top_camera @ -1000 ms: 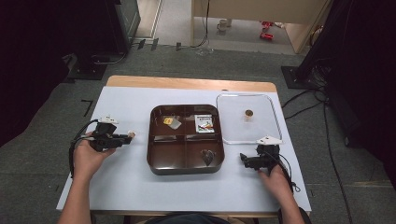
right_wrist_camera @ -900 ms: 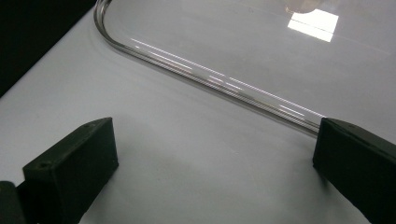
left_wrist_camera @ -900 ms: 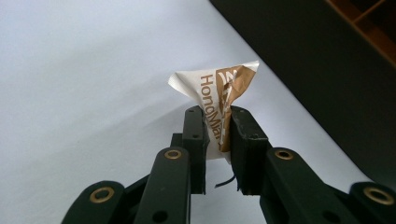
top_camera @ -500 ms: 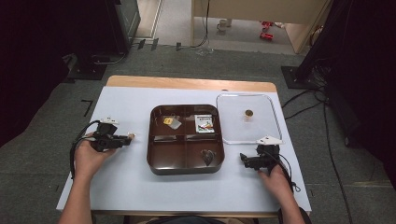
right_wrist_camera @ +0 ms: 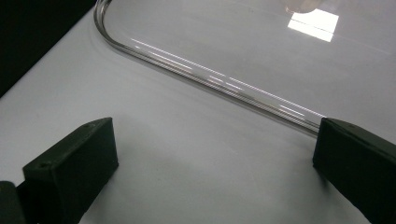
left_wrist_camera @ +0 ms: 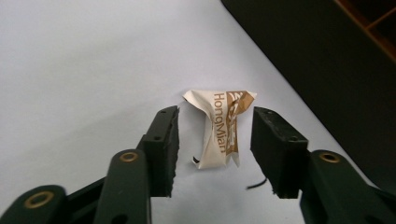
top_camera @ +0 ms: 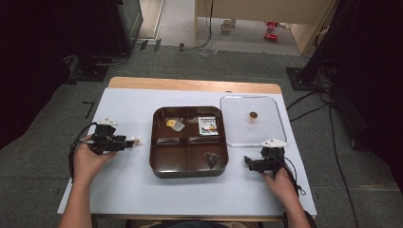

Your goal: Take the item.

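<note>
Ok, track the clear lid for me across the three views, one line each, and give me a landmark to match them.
High view: the clear lid lies flat on the white table, right of the brown tray.
Left gripper view: no lid here; a crumpled wrapper lies between the open jaws.
Right gripper view: its curved rim crosses just ahead of the open jaws.
Shared landmark: the white table, and the dark tray wall.

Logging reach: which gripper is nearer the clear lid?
Right. The right gripper sits just off the clear lid's near corner, jaws open beside its rim. The left gripper is across the brown tray, open around a crumpled wrapper.
</note>
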Motion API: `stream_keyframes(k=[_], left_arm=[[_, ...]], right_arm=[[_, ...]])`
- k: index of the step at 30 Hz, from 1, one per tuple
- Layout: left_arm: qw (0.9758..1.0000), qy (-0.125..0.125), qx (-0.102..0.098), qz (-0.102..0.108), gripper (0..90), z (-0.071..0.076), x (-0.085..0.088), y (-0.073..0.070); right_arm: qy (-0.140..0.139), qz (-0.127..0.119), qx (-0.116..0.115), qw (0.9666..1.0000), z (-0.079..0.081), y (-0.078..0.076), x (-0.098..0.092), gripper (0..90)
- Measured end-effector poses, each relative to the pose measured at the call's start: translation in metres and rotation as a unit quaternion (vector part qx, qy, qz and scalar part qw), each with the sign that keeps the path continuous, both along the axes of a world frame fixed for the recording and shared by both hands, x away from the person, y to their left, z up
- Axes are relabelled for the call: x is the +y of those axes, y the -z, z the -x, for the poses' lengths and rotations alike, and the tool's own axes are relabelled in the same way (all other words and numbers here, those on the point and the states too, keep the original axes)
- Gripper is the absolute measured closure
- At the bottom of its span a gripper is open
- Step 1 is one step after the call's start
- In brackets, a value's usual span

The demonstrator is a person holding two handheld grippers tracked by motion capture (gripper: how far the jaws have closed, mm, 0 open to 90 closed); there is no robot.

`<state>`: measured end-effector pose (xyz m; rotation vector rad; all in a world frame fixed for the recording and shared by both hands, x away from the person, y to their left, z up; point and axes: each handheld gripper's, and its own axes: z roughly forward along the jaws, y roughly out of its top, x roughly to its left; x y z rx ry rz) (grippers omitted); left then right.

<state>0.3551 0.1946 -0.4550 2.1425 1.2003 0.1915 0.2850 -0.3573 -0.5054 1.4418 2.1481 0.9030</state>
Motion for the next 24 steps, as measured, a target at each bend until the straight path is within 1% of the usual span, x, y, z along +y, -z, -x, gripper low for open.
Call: stream_keyframes(k=[2,6,7,10,14,18,20,22,24], left_arm=[[1.0000,-0.002,-0.006,0.004,48.5,0.002,0.003,-0.002],[0.9998,-0.016,-0.013,0.004,44.4,0.004,0.010,-0.003],[0.9997,-0.022,-0.008,0.004,43.4,0.004,0.012,-0.003],[0.9995,-0.032,-0.004,0.004,43.7,0.005,0.020,-0.001],[0.9990,-0.045,-0.005,0.000,44.2,0.005,0.029,0.001],[0.9982,-0.056,-0.003,-0.021,43.7,0.006,0.036,0.005],[0.9976,-0.064,-0.001,-0.027,43.5,0.006,0.041,0.007],[0.9972,-0.068,0.001,-0.030,43.2,0.006,0.045,0.009],[0.9971,-0.071,0.002,-0.028,43.8,0.007,0.049,0.010]], right_arm=[[0.000,0.000,0.000,1.0000,0.000,0.000,0.000,0.0],[0.000,0.000,0.000,1.0000,0.000,0.000,0.000,0.0],[0.000,0.000,0.000,1.0000,0.000,0.000,0.000,0.0],[0.000,0.000,0.000,1.0000,0.000,0.000,0.000,0.0],[0.000,0.000,0.000,1.0000,0.000,0.000,0.000,0.0],[0.000,0.000,0.000,1.0000,0.000,0.000,0.000,0.0],[0.000,0.000,0.000,1.0000,0.000,0.000,0.000,0.0],[0.000,0.000,0.000,1.0000,0.000,0.000,0.000,0.0],[0.000,0.000,0.000,1.0000,0.000,0.000,0.000,0.0]])
